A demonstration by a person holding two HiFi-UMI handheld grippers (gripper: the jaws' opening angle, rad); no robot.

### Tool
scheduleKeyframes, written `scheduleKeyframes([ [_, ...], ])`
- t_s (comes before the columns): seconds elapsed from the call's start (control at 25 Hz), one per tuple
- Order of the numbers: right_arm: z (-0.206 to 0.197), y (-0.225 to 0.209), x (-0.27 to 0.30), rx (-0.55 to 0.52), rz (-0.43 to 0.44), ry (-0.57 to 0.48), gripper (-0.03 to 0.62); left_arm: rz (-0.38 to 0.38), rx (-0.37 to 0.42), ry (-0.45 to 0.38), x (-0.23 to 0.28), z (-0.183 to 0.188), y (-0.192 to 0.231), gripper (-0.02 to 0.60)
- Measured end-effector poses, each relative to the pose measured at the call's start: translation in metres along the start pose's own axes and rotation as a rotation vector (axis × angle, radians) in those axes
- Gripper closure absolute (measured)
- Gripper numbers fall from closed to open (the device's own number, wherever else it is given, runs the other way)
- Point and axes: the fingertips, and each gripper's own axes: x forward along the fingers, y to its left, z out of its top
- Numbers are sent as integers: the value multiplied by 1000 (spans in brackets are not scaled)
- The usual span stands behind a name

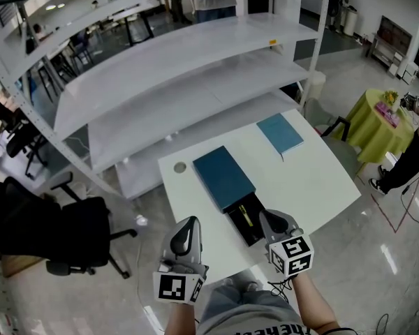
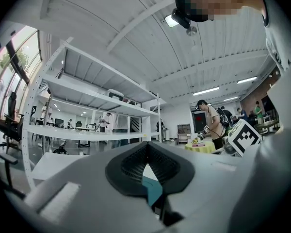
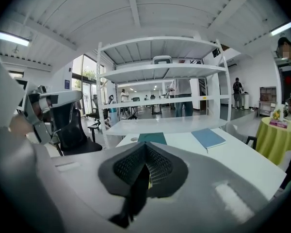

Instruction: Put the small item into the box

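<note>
Lying on a smooth white table (image 1: 314, 180), a flat rectangular box (image 1: 222, 175) with a matt dark-teal sleeve is seen, and its black inner tray (image 1: 237, 223) is slid part-way out toward the near edge. A slim yellowish small item (image 1: 246, 216) is seen inside that tray; its material cannot be told. A thinner, lighter blue book (image 1: 281, 133) is placed well apart from the box toward the far right corner, and a small round grey disc (image 1: 179, 167) is set near the box's left side. White metal shelving (image 1: 195, 68) with broad flat boards is seen beyond the table.

The left gripper (image 1: 189, 223) is held above the near edge, left of the tray. Its grey jaws, lined with ribbed black pads (image 2: 131, 166), are brought together at the tips, and nothing is gripped. The right gripper (image 1: 269, 219) is held just beside the tray's right side. Its jaws are likewise closed tip to tip and nothing is held between them.
</note>
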Motion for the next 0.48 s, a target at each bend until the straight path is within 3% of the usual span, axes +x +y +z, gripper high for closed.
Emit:
scheduleKeyframes([
  [0.48, 32, 3, -37, -65, -21, -138, 592, -24, 7, -12, 0, 5, -15, 565],
])
